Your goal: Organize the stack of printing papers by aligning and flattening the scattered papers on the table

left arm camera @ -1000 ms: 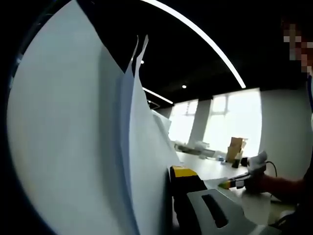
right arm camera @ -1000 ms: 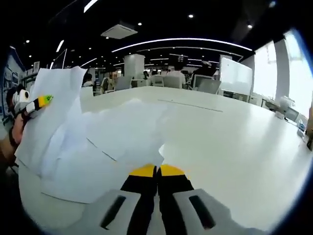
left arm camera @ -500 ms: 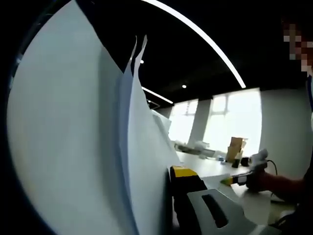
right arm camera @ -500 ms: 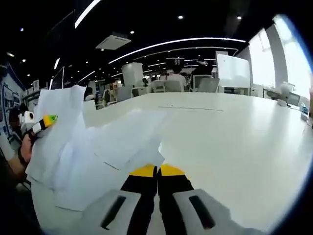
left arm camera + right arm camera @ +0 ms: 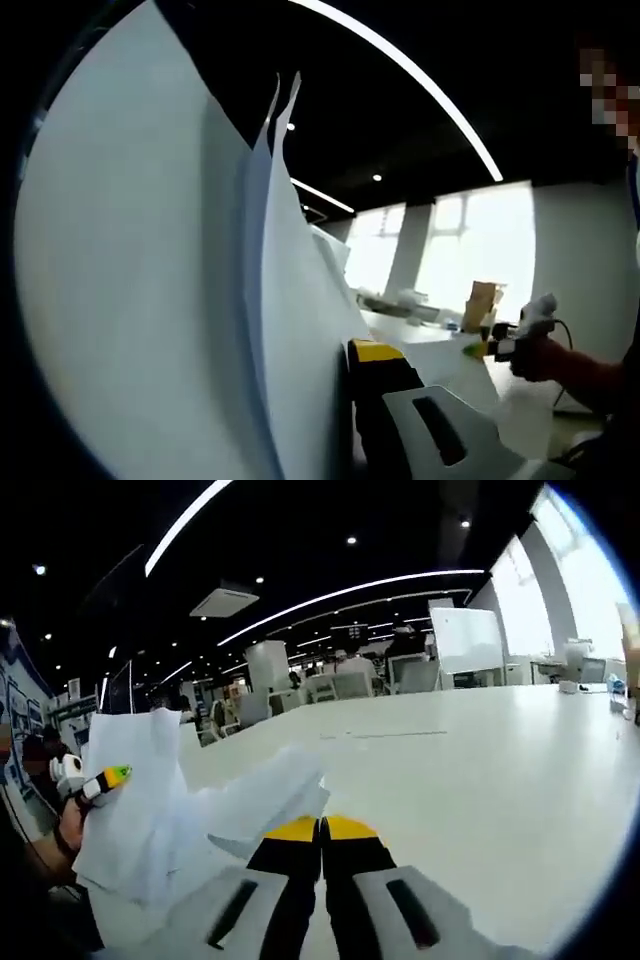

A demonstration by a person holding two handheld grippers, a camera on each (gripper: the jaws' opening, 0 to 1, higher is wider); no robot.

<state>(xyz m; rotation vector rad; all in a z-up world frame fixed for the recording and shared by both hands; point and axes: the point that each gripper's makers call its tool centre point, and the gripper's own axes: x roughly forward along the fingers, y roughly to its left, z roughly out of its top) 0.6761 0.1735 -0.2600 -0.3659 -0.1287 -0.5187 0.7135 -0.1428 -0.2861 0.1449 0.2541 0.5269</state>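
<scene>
The left gripper [image 5: 108,778] is clamped on a sheaf of papers [image 5: 180,300] held upright, off the table [image 5: 480,770]. The right gripper [image 5: 321,827] is seen with its jaws pressed together, seemingly pinching the edge of a sheet [image 5: 262,800] that lifts from the tabletop towards the sheaf

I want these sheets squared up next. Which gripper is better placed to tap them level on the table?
Left, probably. The left gripper is shut on the papers, holding them upright above the white table. The right gripper is shut on one sheet's edge, so it can only steady.
</scene>
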